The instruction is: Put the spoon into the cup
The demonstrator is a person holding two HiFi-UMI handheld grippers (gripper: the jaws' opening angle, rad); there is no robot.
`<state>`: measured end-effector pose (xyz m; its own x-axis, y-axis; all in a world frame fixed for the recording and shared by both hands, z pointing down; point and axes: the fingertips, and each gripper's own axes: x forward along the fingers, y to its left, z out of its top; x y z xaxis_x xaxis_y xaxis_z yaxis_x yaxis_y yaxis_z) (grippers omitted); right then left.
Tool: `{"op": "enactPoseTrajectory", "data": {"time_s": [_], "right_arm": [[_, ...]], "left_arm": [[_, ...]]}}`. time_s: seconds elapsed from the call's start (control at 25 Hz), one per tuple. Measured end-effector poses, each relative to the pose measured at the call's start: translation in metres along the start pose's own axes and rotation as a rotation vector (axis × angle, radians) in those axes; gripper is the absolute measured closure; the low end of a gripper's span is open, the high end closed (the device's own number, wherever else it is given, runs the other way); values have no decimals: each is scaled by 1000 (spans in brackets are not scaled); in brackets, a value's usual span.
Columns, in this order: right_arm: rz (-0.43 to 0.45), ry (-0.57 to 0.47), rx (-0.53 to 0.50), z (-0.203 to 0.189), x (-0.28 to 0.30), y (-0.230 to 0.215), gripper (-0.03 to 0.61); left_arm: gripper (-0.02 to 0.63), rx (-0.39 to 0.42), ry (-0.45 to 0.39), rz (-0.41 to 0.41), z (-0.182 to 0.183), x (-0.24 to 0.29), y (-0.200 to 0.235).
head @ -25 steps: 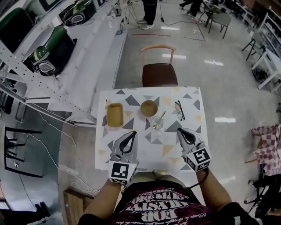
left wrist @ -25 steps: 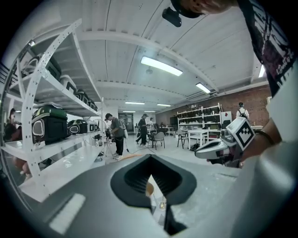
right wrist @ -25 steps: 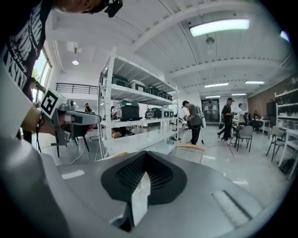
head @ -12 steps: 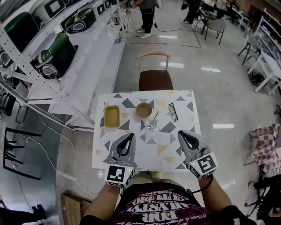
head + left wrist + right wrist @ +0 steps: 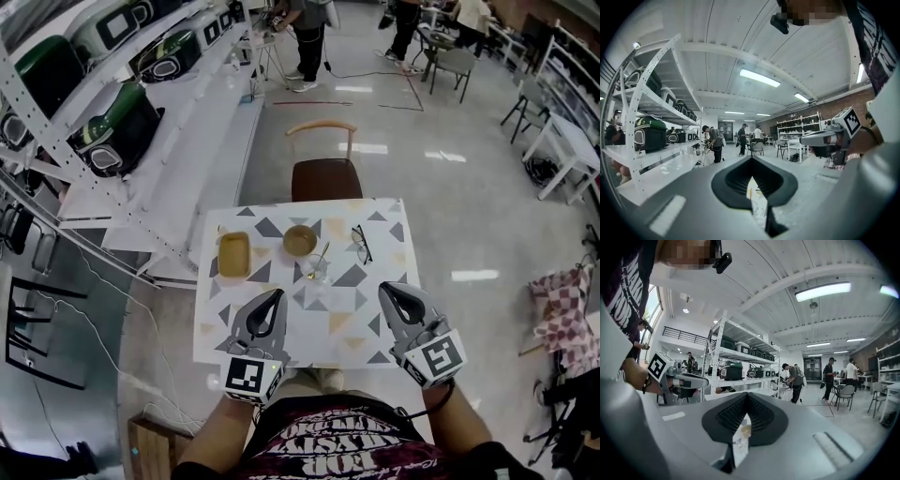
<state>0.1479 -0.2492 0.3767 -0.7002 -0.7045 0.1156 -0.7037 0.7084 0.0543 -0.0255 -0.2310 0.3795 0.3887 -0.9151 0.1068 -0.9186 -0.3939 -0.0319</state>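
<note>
Head view: spoon point(image 5: 322, 255) already in clear cup point(image 5: 312, 272), handle leaning out. Cup sits mid table point(image 5: 330, 324). Brown bowl point(image 5: 300, 241) just behind cup. Yellow tray point(image 5: 233, 254) off to left, glasses point(image 5: 359, 244) off to right. Left gripper point(image 5: 276, 294) and right gripper point(image 5: 385, 290) hang over near edge, well apart from cup.
Left gripper view: jaws together, nothing between them.
Right gripper view: jaws together, nothing held.
</note>
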Motion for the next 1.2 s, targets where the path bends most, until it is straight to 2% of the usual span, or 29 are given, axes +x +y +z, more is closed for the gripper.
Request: {"op": "enactPoseTrajectory", "data": {"time_s": [0.64,1.04,1.2], "right_arm": [[-7,8,36,-13,6,-10,552],[2,10,58,-15,35,-9,552],[0,49,77,-26,50,-10,552]], "left_arm": [[609,10,45,-50,-14,19,-8],[608,-7,70,-66,-19,36,10],[608,-18,77,-64,-30,43,25]]}}
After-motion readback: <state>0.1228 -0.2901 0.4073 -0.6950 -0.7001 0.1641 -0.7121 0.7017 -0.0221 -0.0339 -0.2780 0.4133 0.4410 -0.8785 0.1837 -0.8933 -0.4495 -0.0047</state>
